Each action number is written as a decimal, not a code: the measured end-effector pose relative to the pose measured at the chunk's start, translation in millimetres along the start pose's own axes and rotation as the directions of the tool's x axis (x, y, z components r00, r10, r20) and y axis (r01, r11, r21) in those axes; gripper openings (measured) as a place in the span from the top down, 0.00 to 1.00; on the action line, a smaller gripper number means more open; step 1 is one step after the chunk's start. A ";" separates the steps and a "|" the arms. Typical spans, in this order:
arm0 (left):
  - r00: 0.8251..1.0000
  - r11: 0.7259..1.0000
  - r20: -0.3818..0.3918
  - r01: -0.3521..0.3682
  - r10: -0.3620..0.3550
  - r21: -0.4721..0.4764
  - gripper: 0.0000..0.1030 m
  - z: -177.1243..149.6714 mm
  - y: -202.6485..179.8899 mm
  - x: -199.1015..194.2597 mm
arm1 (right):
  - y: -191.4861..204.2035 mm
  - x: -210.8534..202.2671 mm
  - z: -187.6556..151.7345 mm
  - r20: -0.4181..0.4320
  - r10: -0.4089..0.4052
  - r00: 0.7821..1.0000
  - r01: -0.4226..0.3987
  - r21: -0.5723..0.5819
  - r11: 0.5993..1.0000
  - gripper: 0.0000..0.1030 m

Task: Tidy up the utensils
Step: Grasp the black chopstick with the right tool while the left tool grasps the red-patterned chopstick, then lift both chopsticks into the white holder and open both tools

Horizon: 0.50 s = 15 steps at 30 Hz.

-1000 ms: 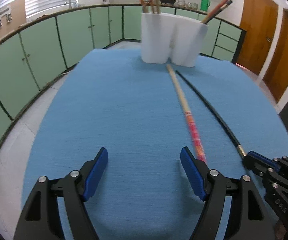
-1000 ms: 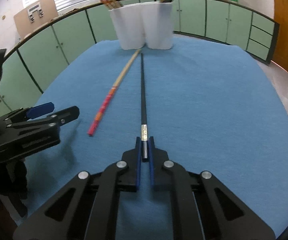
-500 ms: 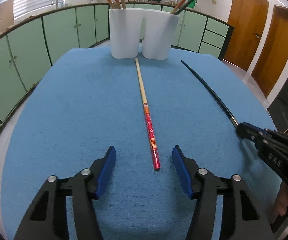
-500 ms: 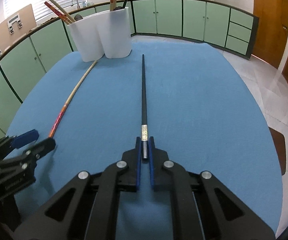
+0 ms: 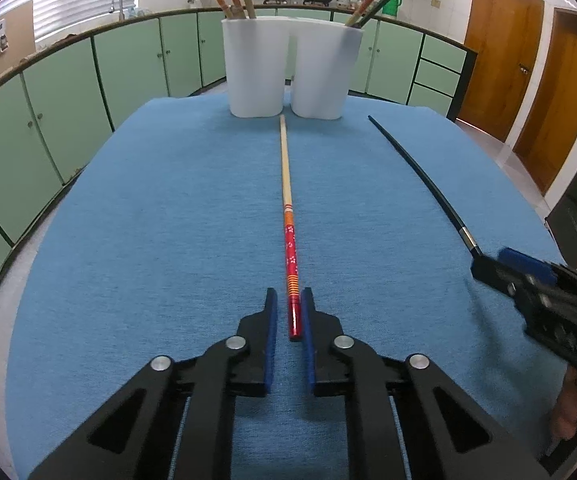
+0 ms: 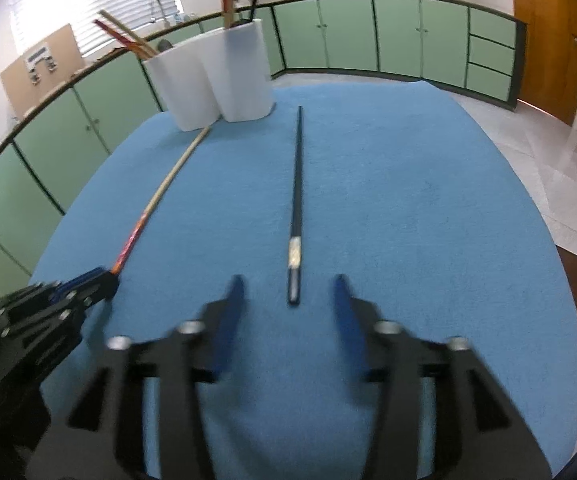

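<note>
- My left tongs point(image 5: 288, 312) are now nearly closed around the red end of the red chopstick point(image 5: 288, 216). Half a second ago they stood wide open on both sides of it. A thin gap shows at the left pad, so I cannot tell if the grip is already firm.
- The red chopstick lies flat on the blue cloth point(image 5: 148, 220). Its pale tip points to the white holder point(image 5: 288, 72) and stops just in front of it, at the gap between the two cups.
- My right tongs point(image 6: 288, 296) are now open, and the picture of them is blurred. A moment ago they were closed on the black chopstick point(image 6: 296, 184); now its end with the silver band lies free between the open jaws, touching neither pad.
- The black chopstick rests on the cloth, beside the red one but apart from it, its tip near the right cup of the holder.
- The holder already contains several chopsticks: red and pale ones in the left cup, and a red and a dark one in the right cup.
- I judge that the work passes from the right side to the left: the red chopstick goes first to the holder, and the black one waits and needs a new grasp later.
- The risk I see is that a long stick held only at its end can swing when I lift it.
</note>
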<state>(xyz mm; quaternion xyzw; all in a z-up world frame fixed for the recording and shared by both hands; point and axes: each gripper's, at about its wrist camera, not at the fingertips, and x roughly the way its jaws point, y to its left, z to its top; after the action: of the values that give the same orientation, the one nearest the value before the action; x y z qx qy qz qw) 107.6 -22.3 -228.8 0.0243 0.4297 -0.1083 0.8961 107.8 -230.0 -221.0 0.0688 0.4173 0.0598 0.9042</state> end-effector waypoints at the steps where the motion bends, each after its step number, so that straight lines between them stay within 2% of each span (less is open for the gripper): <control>1: 1.000 1.000 0.000 -0.003 0.003 0.005 0.87 -0.1 -0.7 0.0 | 1.3 -1.2 -1.9 -0.003 0.002 1.000 -0.002 -0.006 1.000 0.52; 5: 1.000 1.000 0.001 -0.006 0.006 0.020 0.79 -0.6 -4.7 -0.2 | -3.6 -3.9 -3.8 -0.005 0.007 1.000 -0.007 0.018 1.000 0.61; 8: 1.000 1.000 0.001 -0.011 0.011 0.022 0.78 -0.9 -6.9 -0.4 | -4.1 -1.5 -1.2 -0.008 0.005 1.000 -0.005 0.026 1.000 0.66; 11: 1.000 1.000 0.002 -0.018 0.018 0.019 0.78 -1.5 -8.4 -0.9 | 0.6 2.2 0.3 -0.016 -0.020 1.000 0.020 0.009 1.000 0.77; 13: 1.000 1.000 0.003 -0.019 0.019 0.014 0.83 -1.5 -8.4 -1.1 | 2.0 4.4 0.8 -0.021 -0.021 1.000 0.021 -0.002 1.000 0.88; 15: 1.000 1.000 0.002 -0.016 0.016 0.007 0.91 -1.4 -8.1 -0.9 | 2.6 7.0 1.5 -0.028 -0.026 0.999 0.026 -0.009 1.000 0.94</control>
<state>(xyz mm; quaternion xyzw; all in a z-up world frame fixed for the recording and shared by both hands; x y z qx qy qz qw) 104.2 -29.8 -228.6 0.0307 0.4283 -0.1025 0.8973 113.3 -226.4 -224.7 0.0588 0.4306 0.0505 0.8992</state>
